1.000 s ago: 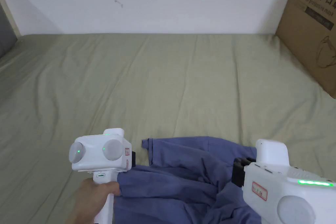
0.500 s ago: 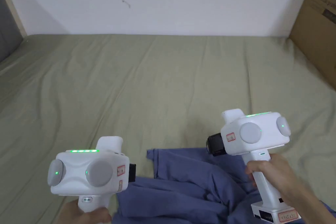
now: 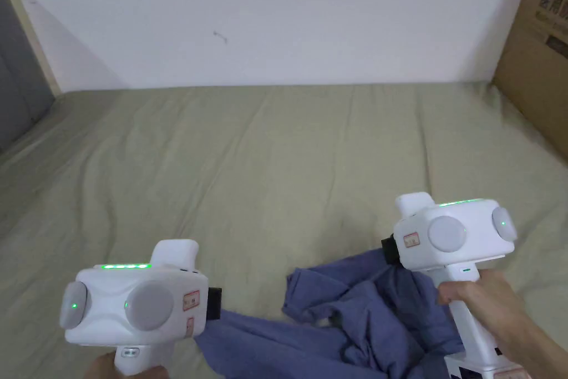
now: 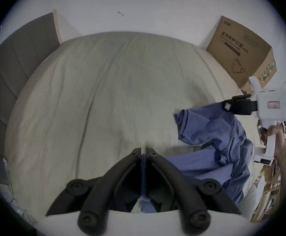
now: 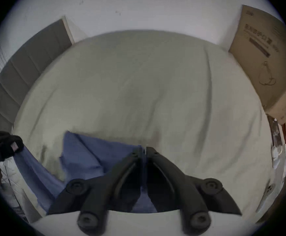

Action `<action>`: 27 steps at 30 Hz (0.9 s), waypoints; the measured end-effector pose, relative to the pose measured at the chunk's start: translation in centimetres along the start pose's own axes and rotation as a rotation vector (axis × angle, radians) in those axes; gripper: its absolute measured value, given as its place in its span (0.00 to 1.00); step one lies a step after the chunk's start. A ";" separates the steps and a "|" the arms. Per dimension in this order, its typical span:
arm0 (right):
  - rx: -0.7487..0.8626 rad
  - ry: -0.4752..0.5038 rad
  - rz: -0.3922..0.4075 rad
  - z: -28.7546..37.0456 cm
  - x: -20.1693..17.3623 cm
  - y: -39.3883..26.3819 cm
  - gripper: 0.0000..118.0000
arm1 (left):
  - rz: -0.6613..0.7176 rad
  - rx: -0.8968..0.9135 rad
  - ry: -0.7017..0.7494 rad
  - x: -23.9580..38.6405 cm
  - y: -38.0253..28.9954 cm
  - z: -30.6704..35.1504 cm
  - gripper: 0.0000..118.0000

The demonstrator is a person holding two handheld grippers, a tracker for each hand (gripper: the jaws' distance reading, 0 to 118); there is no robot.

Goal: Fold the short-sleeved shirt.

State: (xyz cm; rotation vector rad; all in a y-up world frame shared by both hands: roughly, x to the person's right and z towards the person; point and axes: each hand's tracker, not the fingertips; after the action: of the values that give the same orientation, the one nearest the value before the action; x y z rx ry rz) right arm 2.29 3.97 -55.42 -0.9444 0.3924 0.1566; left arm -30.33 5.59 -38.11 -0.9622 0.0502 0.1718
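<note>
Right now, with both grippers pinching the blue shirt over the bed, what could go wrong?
1. The shirt hangs bunched and twisted between the left gripper and the right gripper; laid down like this, it would likely land creased.
2. Each pair of jaws seems to pinch only a thin edge of fabric, so a hard pull apart might slip one corner free.

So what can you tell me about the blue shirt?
The blue shirt is soft, thin-looking cloth, crumpled and not yet folded. One open sleeve sticks out toward the middle of the bed. The left gripper is shut on one edge and the right gripper on another, lifting parts of it above the greenish bed sheet. The cloth sags in wrinkles between them and its lower part droops toward the bed's near edge.
</note>
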 end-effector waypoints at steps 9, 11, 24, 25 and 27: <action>0.255 -0.109 -0.136 17.4 6.2 5.9 0.04 | -0.088 0.203 0.175 -1.5 7.2 9.8 0.03; 0.301 -0.175 -0.135 21.1 7.0 7.1 0.04 | -0.070 0.249 0.206 -2.2 9.8 12.4 0.03; 0.577 -0.152 -0.316 37.0 9.5 19.1 0.04 | -0.033 0.525 0.306 -4.9 23.6 27.8 0.03; 0.577 -0.165 -0.313 37.7 9.0 20.4 0.04 | -0.036 0.543 0.313 -5.1 24.7 28.2 0.03; 0.620 -0.164 -0.298 39.0 8.4 23.1 0.04 | -0.002 0.585 0.329 -5.5 27.1 29.3 0.03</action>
State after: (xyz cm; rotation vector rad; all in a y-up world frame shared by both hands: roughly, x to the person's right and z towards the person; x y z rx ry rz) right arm 13.17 48.71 -55.83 -0.3644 0.1270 -0.1561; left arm -41.26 44.10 -42.69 -0.3976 0.3823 -0.0092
